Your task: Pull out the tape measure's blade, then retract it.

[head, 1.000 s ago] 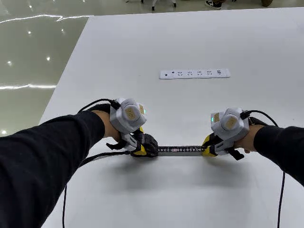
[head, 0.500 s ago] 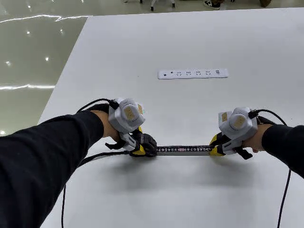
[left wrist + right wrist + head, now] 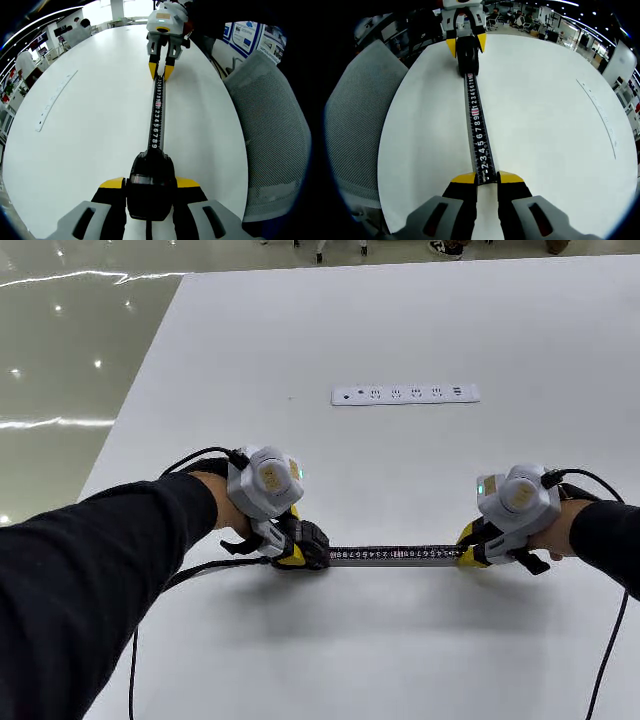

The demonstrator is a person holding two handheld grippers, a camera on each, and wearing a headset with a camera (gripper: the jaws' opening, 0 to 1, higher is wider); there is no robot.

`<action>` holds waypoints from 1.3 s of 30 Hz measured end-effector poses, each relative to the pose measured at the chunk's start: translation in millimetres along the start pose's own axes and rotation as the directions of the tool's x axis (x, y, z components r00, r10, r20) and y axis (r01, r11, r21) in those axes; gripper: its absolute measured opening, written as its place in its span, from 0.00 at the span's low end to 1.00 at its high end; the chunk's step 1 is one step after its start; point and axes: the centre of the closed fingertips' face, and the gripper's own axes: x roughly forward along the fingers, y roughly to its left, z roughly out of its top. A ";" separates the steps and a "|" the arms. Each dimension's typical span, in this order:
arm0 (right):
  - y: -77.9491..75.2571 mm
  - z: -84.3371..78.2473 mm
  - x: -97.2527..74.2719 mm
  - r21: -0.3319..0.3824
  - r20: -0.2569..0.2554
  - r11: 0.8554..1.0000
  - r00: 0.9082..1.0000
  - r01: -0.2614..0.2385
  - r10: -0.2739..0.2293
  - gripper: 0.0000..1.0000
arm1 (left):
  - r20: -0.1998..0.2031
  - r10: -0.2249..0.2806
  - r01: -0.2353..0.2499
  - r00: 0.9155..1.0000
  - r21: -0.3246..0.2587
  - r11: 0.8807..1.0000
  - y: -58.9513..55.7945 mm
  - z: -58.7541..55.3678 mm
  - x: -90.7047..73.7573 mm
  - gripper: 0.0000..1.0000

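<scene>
L gripper (image 3: 297, 555) clamps case (image 3: 150, 189); R gripper (image 3: 486, 178) pinches blade (image 3: 476, 120).

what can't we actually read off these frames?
- Hook at the end of the blade: right gripper view, hidden between the jaws of the right gripper.
- Sides of the tape measure case: left gripper view, covered by the left gripper; in the head view the gripper's body hides most of it.
- Power strip: head view, too small to tell its switch state.
- Blade numbers: head view, too small to read.
</scene>
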 end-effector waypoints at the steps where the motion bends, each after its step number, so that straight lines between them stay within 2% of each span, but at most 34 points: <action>1: -0.2 -1.2 -0.5 0.001 -0.001 1.000 1.000 0.001 -0.001 0.10 | 0.001 0.000 0.000 1.000 0.001 1.000 0.1 0.0 0.1 0.32; 19: -2.2 -18.4 -11.3 0.017 -0.024 1.000 1.000 0.010 -0.010 0.10 | 0.002 0.001 -0.001 1.000 0.010 1.000 0.0 0.1 0.9 0.32; 39: -4.3 -25.6 -13.7 0.017 -0.037 1.000 0.999 0.014 -0.013 0.10 | 0.007 0.008 -0.008 1.000 0.014 1.000 0.6 0.1 0.8 0.32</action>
